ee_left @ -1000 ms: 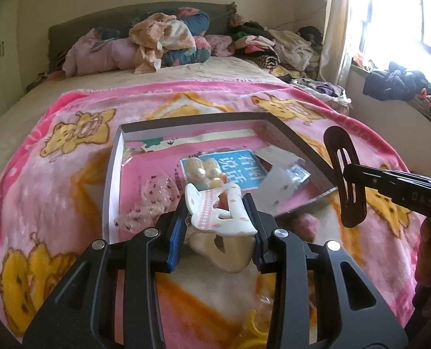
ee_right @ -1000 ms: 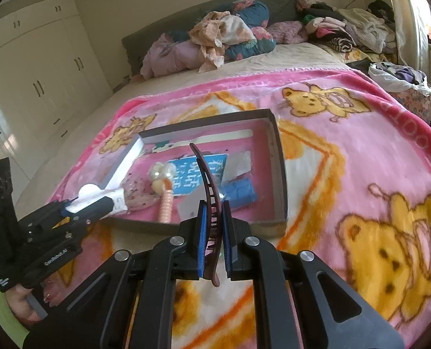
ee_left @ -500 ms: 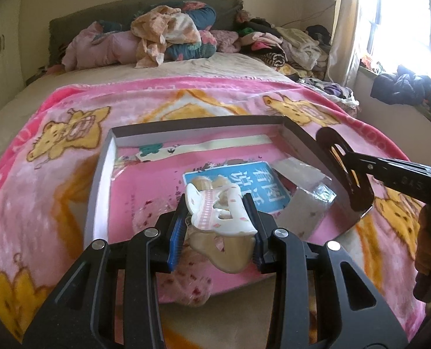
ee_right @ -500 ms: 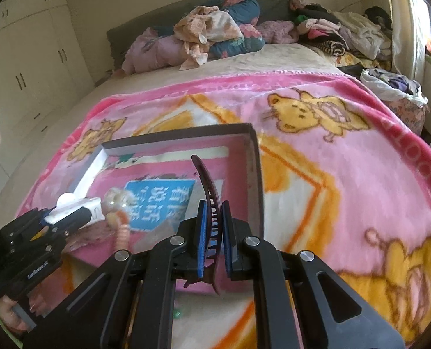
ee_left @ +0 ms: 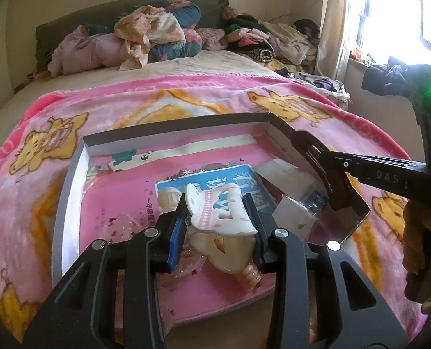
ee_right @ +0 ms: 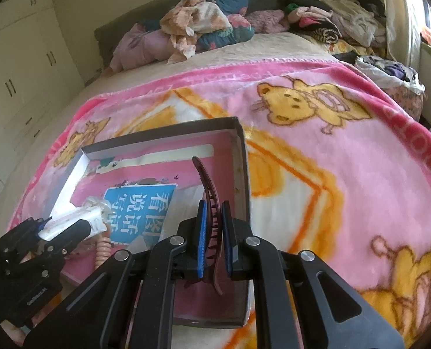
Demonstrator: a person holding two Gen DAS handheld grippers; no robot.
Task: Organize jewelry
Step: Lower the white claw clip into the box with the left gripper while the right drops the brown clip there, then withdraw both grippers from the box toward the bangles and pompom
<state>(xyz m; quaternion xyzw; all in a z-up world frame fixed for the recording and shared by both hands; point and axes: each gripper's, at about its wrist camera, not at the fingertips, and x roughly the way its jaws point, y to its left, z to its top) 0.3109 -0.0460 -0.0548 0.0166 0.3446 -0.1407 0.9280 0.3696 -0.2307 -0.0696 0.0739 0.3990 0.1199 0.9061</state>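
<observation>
A shallow grey box [ee_left: 168,129] with a pink floor lies on the bed blanket; it also shows in the right wrist view [ee_right: 246,174]. My left gripper [ee_left: 219,226] is shut on a white and pink claw hair clip [ee_left: 215,213], held over the box's near left part. My right gripper [ee_right: 214,238] is shut on a dark brown hair clip [ee_right: 208,192], held over the box's near right part; it shows in the left wrist view [ee_left: 328,174] by the box's right wall. In the box lie a blue card [ee_right: 139,206], clear packets [ee_left: 291,212] and a pink coil hair tie [ee_right: 102,251].
The pink bear blanket [ee_right: 331,151] covers the bed around the box. Piled clothes and pillows [ee_left: 145,37] lie at the headboard. A window and curtain [ee_left: 390,14] stand at the right. White cupboards [ee_right: 20,72] stand at the left.
Both grippers have moved forward over the box with their clips held. The box looks closer and larger in both views.
</observation>
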